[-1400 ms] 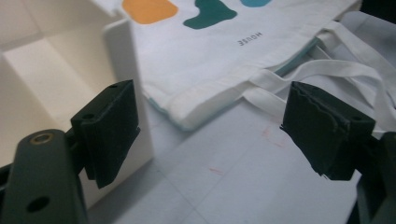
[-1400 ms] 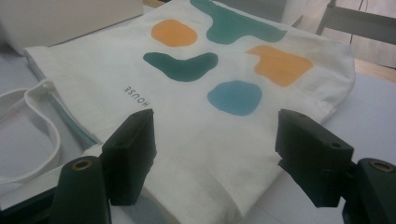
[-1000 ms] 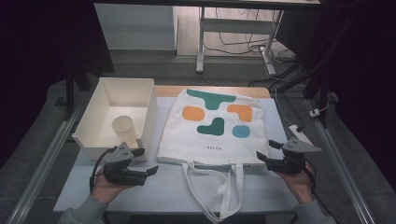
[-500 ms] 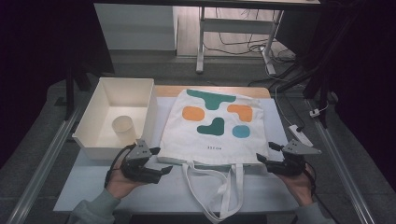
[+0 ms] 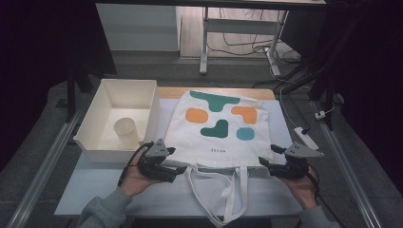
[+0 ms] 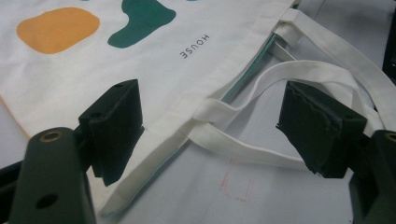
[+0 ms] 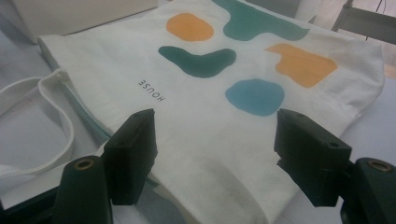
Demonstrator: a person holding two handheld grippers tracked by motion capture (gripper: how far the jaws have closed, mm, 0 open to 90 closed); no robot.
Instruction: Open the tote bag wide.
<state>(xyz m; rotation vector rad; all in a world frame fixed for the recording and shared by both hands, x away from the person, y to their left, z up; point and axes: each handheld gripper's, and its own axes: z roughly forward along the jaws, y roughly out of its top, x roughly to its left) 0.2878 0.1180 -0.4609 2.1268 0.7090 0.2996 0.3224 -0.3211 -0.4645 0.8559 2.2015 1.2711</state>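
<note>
Lying flat across the middle of the tabletop (image 5: 266, 199), tote bag (image 5: 219, 124), with handles (image 5: 227, 192) looping toward the near edge. Blocking the left side, white bin (image 5: 90, 127), holding a cup (image 5: 126, 132). Leaving bare strips along the near edge on both sides of the handles. Crowding the bag's near corners, left gripper (image 5: 179, 170) and right gripper (image 5: 263, 161), jaws standing apart.

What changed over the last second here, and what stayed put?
The left gripper slid rightward along the table's near edge, from in front of the white bin to the tote bag's left opening corner, jaws open, gripping nothing. The right gripper, bag and cup stayed put.
</note>
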